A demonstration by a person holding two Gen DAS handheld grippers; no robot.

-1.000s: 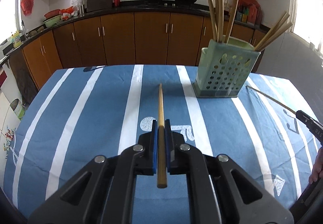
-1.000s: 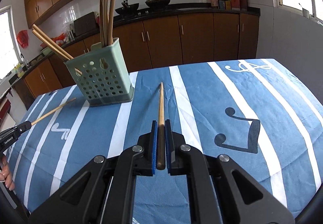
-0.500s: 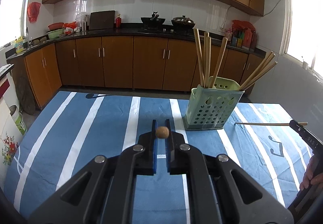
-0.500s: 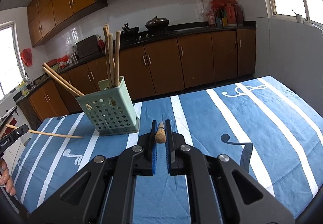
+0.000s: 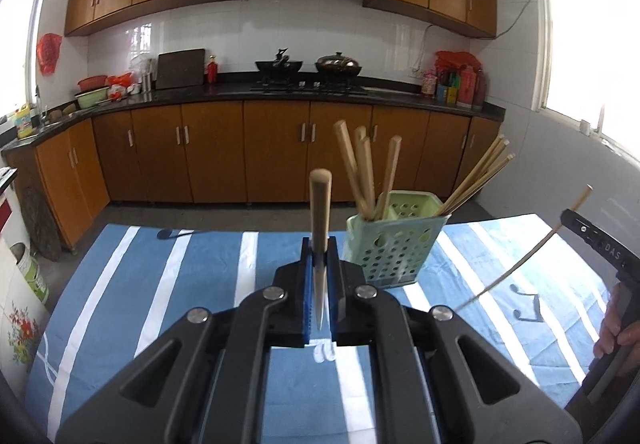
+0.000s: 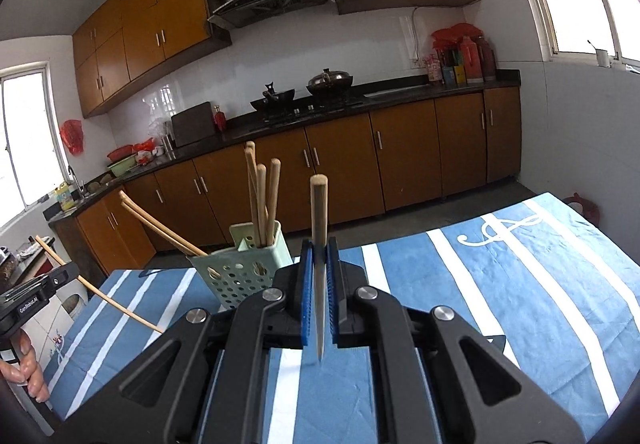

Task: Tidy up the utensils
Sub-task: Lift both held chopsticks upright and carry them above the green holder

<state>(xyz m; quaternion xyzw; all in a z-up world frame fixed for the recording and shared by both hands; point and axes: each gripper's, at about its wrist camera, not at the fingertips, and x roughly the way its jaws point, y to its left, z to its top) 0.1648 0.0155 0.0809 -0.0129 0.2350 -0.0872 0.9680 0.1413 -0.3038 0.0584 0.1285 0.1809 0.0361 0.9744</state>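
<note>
1. Left gripper (image 5: 320, 276) is clamped on 1 chopstick (image 5: 320, 204), thick end up, clear above the striped table (image 5: 160, 284).
2. Right gripper (image 6: 319, 284) grips another chopstick (image 6: 319, 212) likewise.
3. Carry step, I'd say: next, tip each pointed end down into the green holder (image 5: 394, 244) (already crowded).

Bright daylight floods in through blown-out windows (image 5: 592, 56), the held chopstick (image 5: 320, 244) blurs, and fisheye edges bend and darken.
</note>
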